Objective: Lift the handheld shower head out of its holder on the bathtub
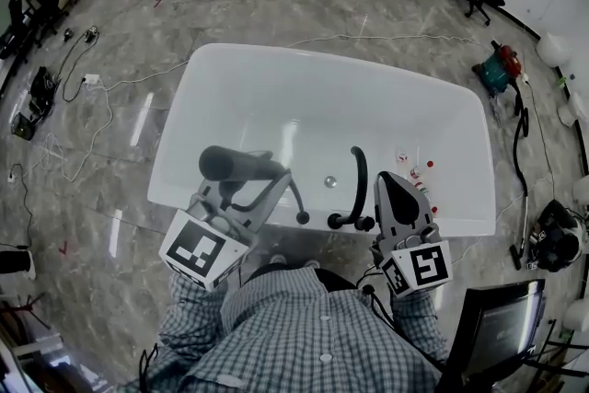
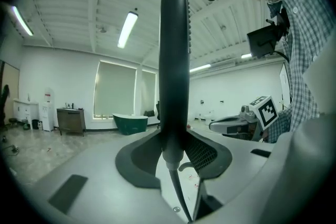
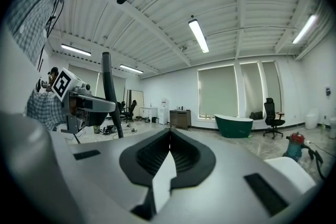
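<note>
My left gripper (image 1: 269, 178) is clamped on the shower head (image 1: 241, 165), its jaws pressed against the dark handle. In the left gripper view the handle (image 2: 174, 60) stands straight up out of the jaws, with the hose (image 2: 176, 186) trailing down from its lower end.

Seen from above, the head lies roughly level above the near rim of the bathtub (image 1: 322, 60), towards that rim's left half. Its hose (image 1: 296, 198) drops to a dark fitting on the same rim. I can't make out the holder itself. Since the head hangs in my grip clear of the rim, I judge that the lift is in its last part, or already done.

My right gripper (image 1: 386, 184) is shut with nothing between its jaws. In the right gripper view the tips (image 3: 169, 136) meet in a thin seam. It hovers above the near rim further right, just beyond the black faucet spout (image 1: 359, 184).

Next I should keep the left grip firm and bring the head up and towards me. I'll need to watch that the hose has slack and doesn't catch on the spout beside it. The right gripper has no part to play unless the hose needs steadying.
</note>
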A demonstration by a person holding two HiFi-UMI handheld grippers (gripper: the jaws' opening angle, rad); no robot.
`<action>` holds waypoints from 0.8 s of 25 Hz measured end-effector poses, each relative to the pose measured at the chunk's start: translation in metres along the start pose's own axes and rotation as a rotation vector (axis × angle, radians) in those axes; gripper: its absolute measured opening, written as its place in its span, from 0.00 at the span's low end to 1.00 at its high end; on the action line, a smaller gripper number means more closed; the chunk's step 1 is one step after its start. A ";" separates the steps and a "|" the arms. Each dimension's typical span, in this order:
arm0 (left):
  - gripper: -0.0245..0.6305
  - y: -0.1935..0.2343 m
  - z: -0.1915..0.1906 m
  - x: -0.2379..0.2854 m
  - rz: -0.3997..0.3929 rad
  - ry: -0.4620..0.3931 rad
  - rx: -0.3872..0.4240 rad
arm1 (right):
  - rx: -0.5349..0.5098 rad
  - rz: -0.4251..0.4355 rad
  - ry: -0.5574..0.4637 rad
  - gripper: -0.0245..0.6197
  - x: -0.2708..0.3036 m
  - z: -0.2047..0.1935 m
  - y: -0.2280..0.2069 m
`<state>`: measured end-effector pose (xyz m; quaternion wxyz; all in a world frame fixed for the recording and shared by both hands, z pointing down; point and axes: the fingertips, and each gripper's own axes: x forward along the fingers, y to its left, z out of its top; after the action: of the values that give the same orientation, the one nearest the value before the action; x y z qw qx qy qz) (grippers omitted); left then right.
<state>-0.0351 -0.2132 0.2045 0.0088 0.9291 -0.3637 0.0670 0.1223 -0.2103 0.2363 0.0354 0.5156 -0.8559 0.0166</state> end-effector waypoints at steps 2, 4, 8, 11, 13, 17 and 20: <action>0.25 0.007 0.011 -0.003 0.015 -0.024 0.000 | 0.012 -0.002 -0.010 0.06 0.003 0.006 0.000; 0.25 0.012 0.017 -0.006 0.022 -0.043 0.000 | 0.012 -0.004 -0.018 0.06 0.004 0.010 0.000; 0.25 0.014 0.026 -0.009 0.025 -0.082 -0.008 | 0.015 -0.006 -0.036 0.06 0.004 0.013 -0.001; 0.25 0.013 0.034 -0.011 0.028 -0.109 -0.019 | 0.014 -0.006 -0.044 0.06 0.001 0.015 -0.003; 0.25 0.011 0.039 -0.013 0.030 -0.128 -0.029 | 0.011 -0.004 -0.046 0.06 -0.002 0.016 -0.002; 0.25 0.010 0.046 -0.016 0.026 -0.156 -0.042 | 0.008 -0.008 -0.051 0.06 -0.004 0.017 -0.002; 0.25 0.009 0.047 -0.017 0.028 -0.162 -0.041 | 0.007 -0.006 -0.053 0.06 -0.005 0.018 -0.002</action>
<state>-0.0479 -0.2121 0.1551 -0.0027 0.9258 -0.3776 -0.0158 0.1260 -0.2081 0.2179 0.0111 0.5184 -0.8550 0.0058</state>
